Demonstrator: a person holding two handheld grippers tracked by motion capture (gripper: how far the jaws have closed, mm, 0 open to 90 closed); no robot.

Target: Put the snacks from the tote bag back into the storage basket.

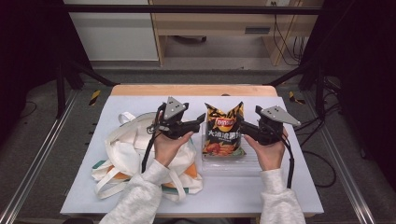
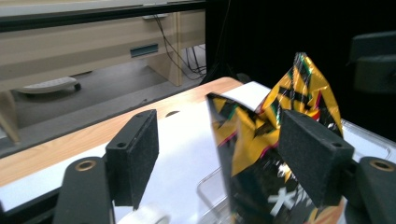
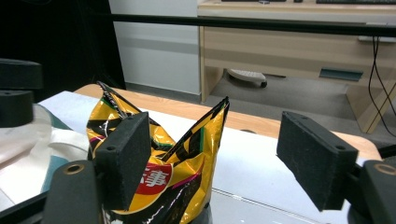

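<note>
On white table (image 1: 280, 186), yellow-black chip bag (image 1: 223, 133) stands upright in clear plastic tray (image 1: 231, 164), top torn open into two peaks. Left gripper (image 1: 201, 119) just beside bag's left top corner, jaws wide, not pressing; in left gripper view bag edge (image 2: 243, 140) sits between pads, nearer right pad. Right gripper (image 1: 242, 126) at bag's right top corner, jaws wide; bag (image 3: 177, 163) beside its left pad, apart from right pad. Cream tote bag (image 1: 126, 149) lies left of tray.

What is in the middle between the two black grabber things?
The chip bag stands between the left gripper and the right gripper, in a clear tray. Both stand open beside its top corners, as the high view shows.
</note>
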